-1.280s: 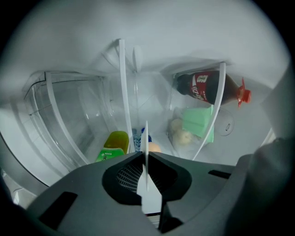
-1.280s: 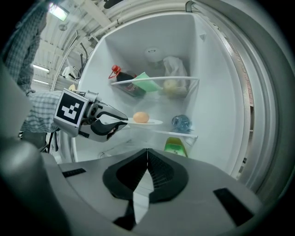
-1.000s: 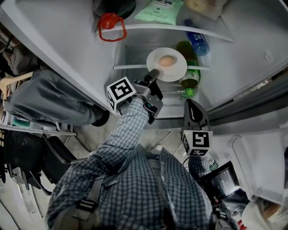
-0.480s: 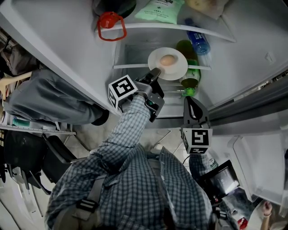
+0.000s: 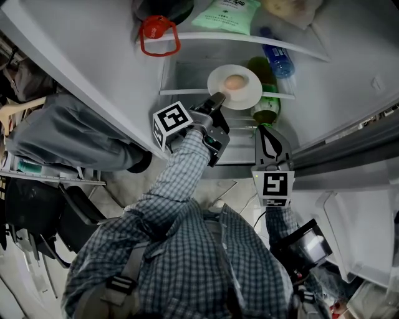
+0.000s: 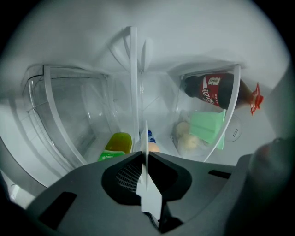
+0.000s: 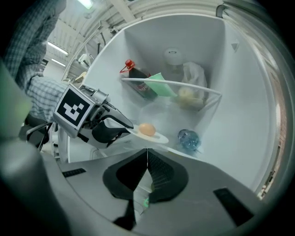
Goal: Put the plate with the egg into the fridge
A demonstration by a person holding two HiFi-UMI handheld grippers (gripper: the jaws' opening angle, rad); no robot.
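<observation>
In the head view a white plate [image 5: 235, 87] with a brown egg [image 5: 234, 81] on it hangs level over the fridge's glass shelf [image 5: 187, 91]. My left gripper [image 5: 215, 103] is shut on the plate's near rim. The left gripper view shows that rim edge-on as a thin white strip [image 6: 146, 152] between the jaws, with the egg [image 6: 153, 147] just behind it. My right gripper [image 5: 269, 134] points into the fridge below and right of the plate, shut on nothing. Its own view shows the plate [image 7: 150, 135], the egg [image 7: 147, 129] and the left gripper [image 7: 110, 126] ahead of its closed jaws [image 7: 147, 152].
A green bottle [image 5: 265, 106] lies right of the plate and a blue-capped water bottle [image 5: 277, 59] behind it. The upper shelf holds a cola bottle with a red ring [image 5: 159, 34] and a green packet [image 5: 227, 14]. The open fridge door [image 5: 368, 237] is at right.
The left gripper has carried the plate with the egg slightly farther into the fridge. The right gripper has edged forward a little and stays shut.
</observation>
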